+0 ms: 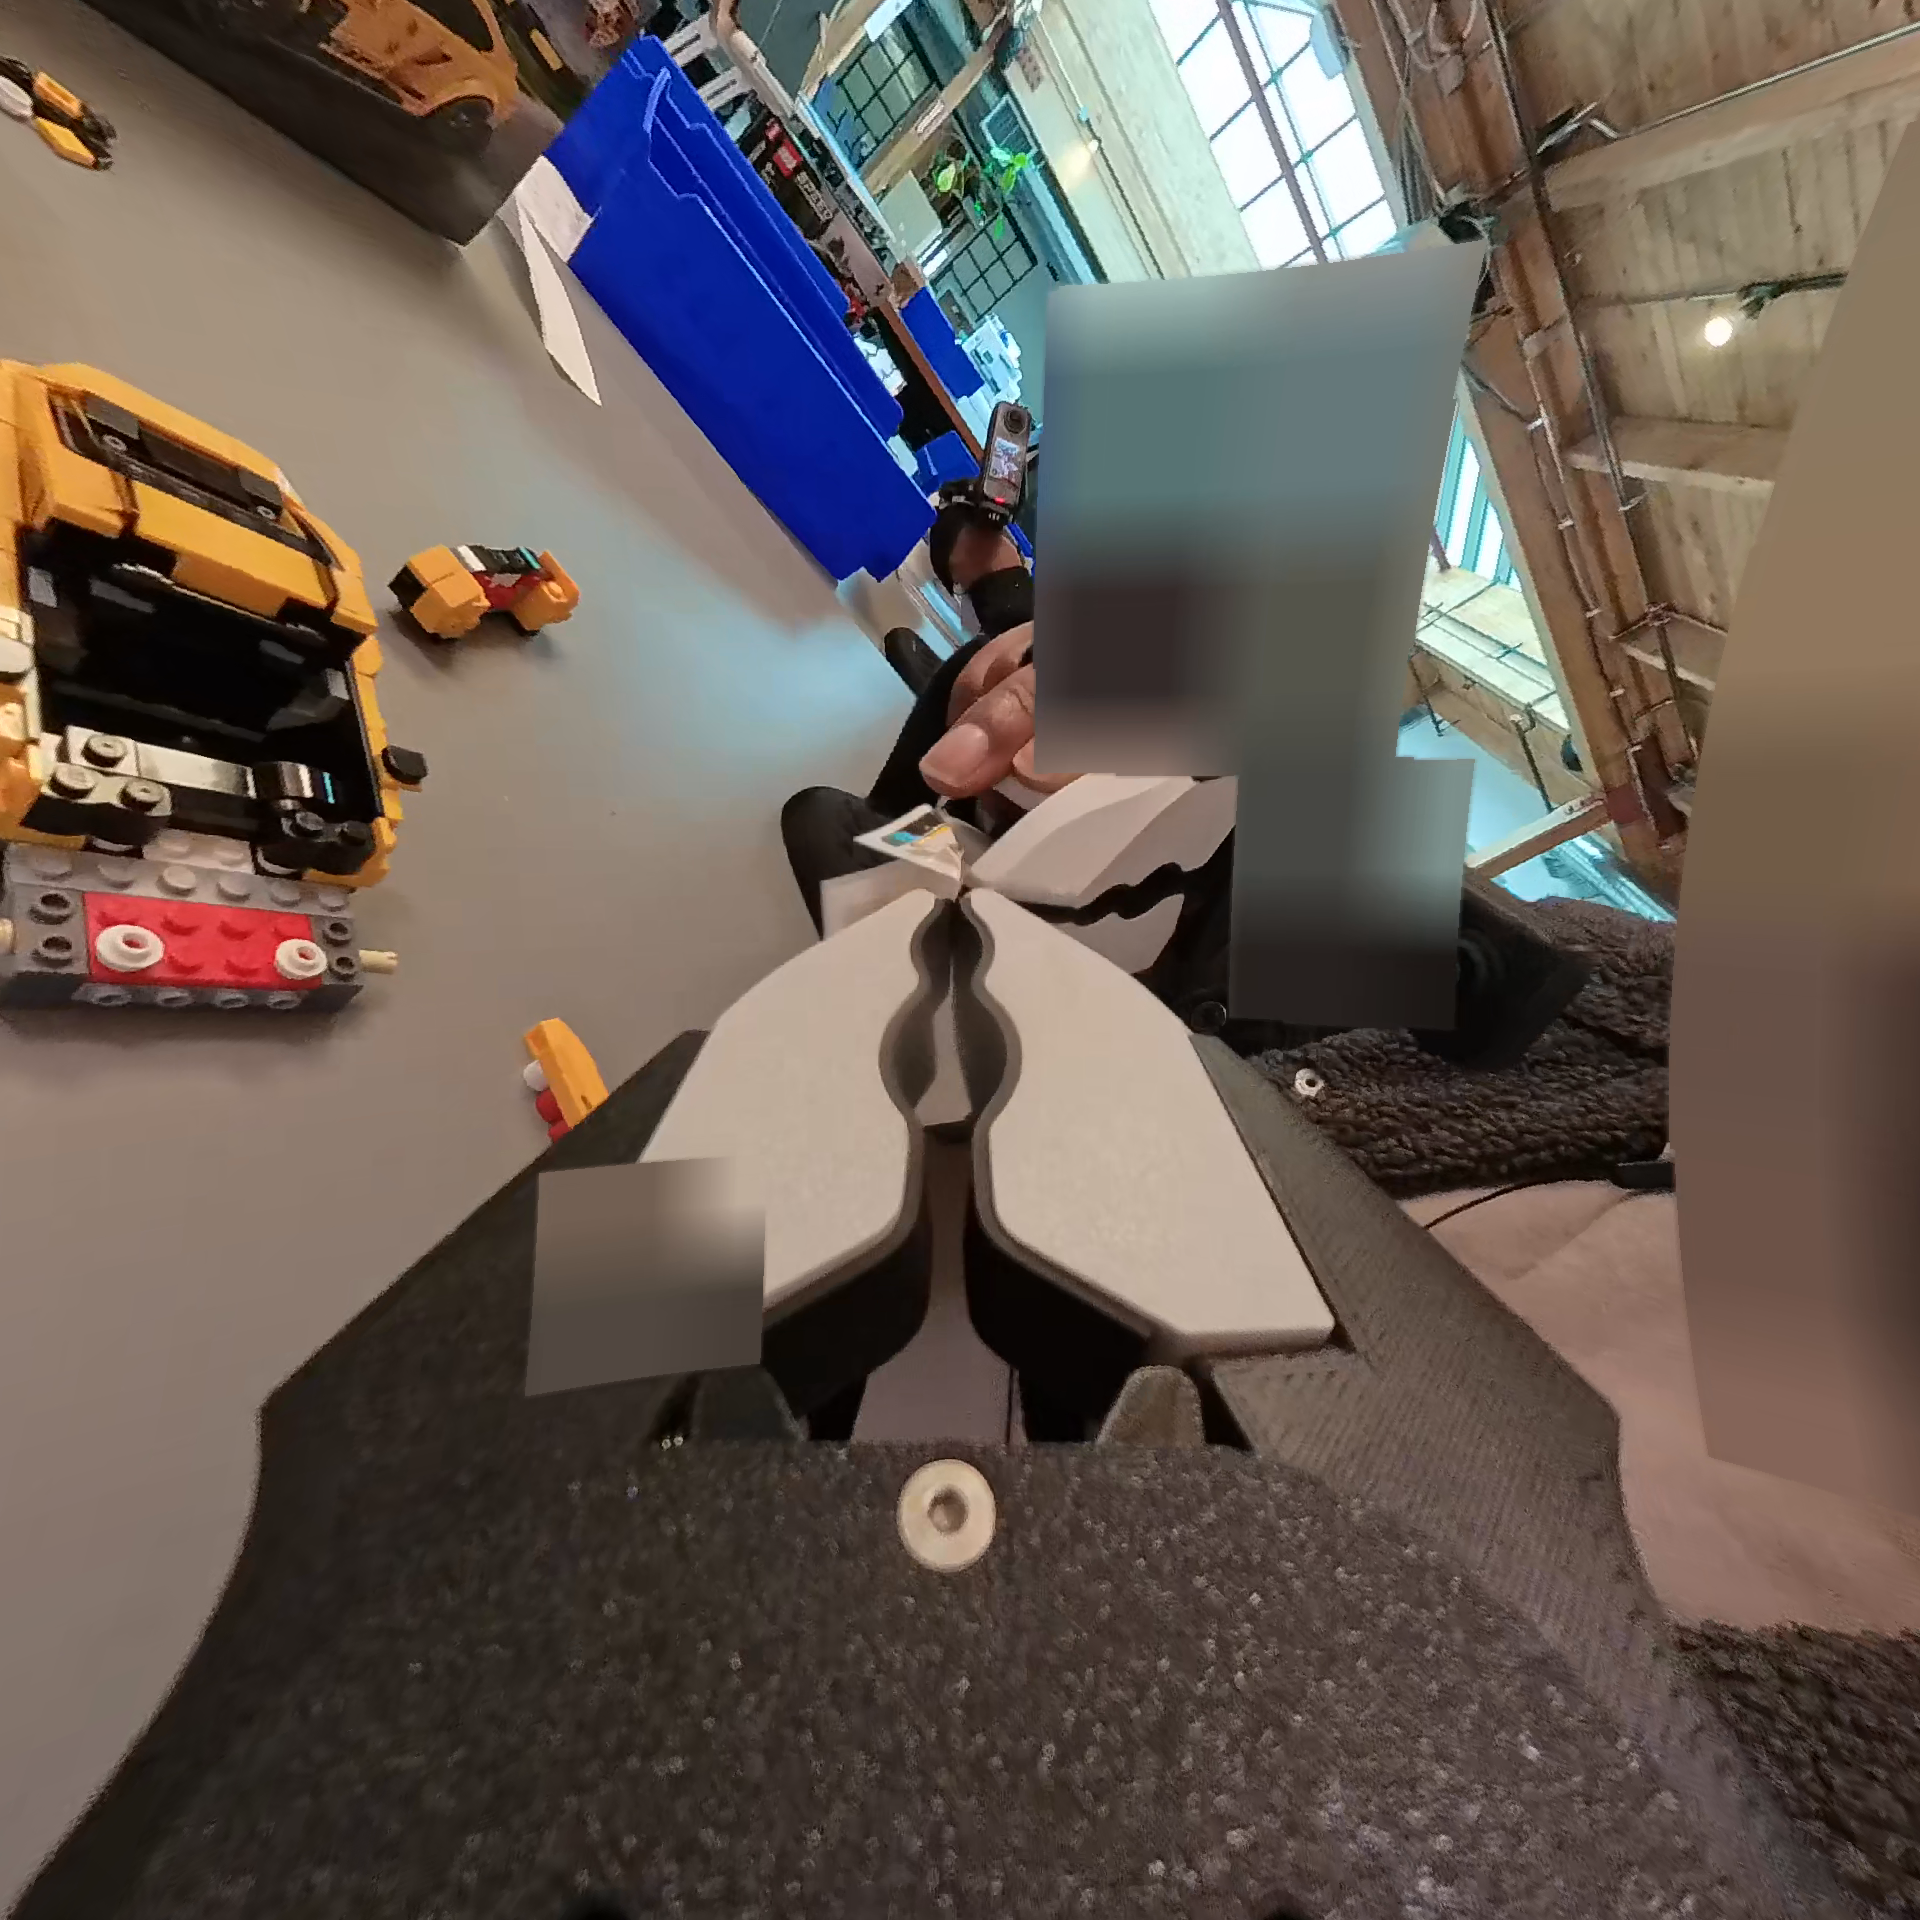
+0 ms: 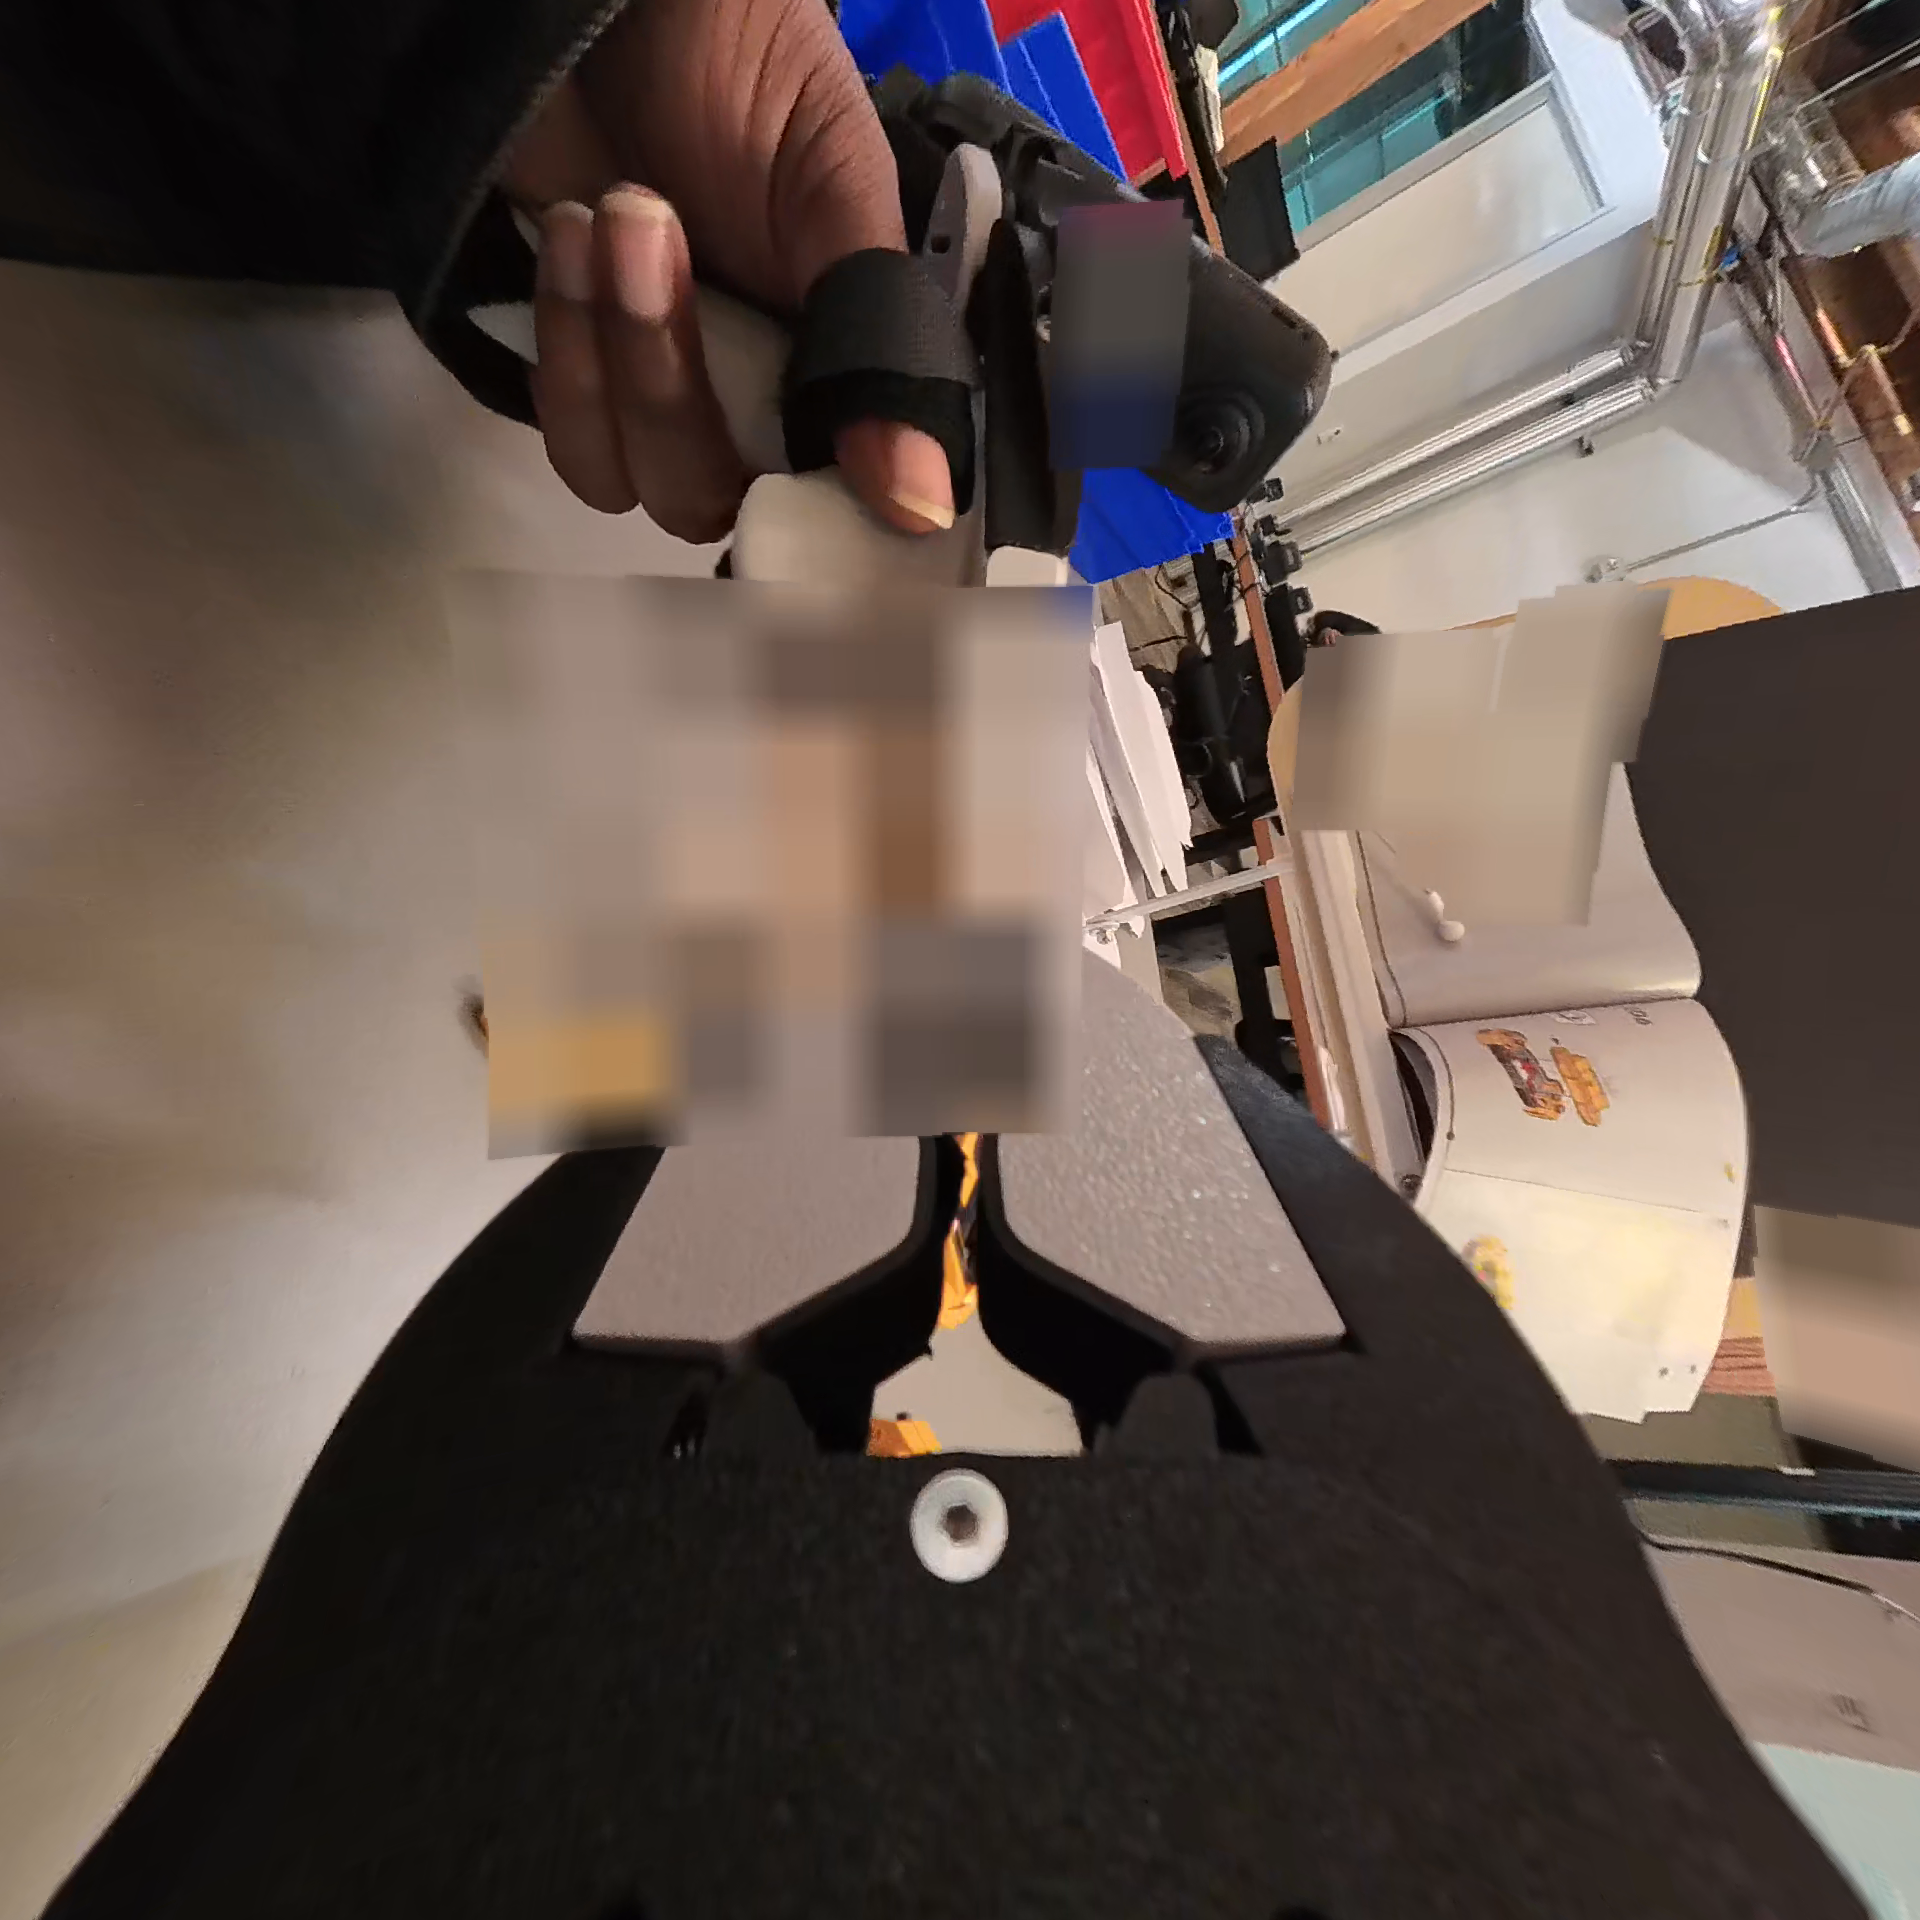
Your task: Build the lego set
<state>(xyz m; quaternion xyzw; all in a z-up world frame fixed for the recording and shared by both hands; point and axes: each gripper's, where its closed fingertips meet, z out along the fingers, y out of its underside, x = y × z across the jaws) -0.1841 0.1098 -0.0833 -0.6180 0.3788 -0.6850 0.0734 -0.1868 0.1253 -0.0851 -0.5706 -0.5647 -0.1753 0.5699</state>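
Note:
My left gripper (image 1: 952,902) is shut, and its tips pinch a small white sticker piece (image 1: 906,834) with blue and yellow print, held up off the table. My right gripper (image 1: 987,868) comes in from the right with its white fingers together, tip to tip with the left one at the same sticker piece. A thumb (image 1: 961,750) rests just above it. In the right wrist view a blurred patch hides the tips; only the finger (image 2: 1132,1195) bases show, close together. The yellow lego car (image 1: 187,665) with an open black interior sits on the grey table (image 1: 582,810) at the left.
A small yellow, red and black sub-assembly (image 1: 483,587) lies right of the car. A loose yellow piece (image 1: 563,1070) lies near my left gripper. Blue bins (image 1: 727,312) and the set's box (image 1: 364,94) stand at the back. An open instruction booklet (image 2: 1558,1122) is at the right. Only a small space, under 4 cm, lies between the two pairs of fingers. Both grippers' tips are roughly 15 centimeters from the yellow lego car (image 1: 187,665).

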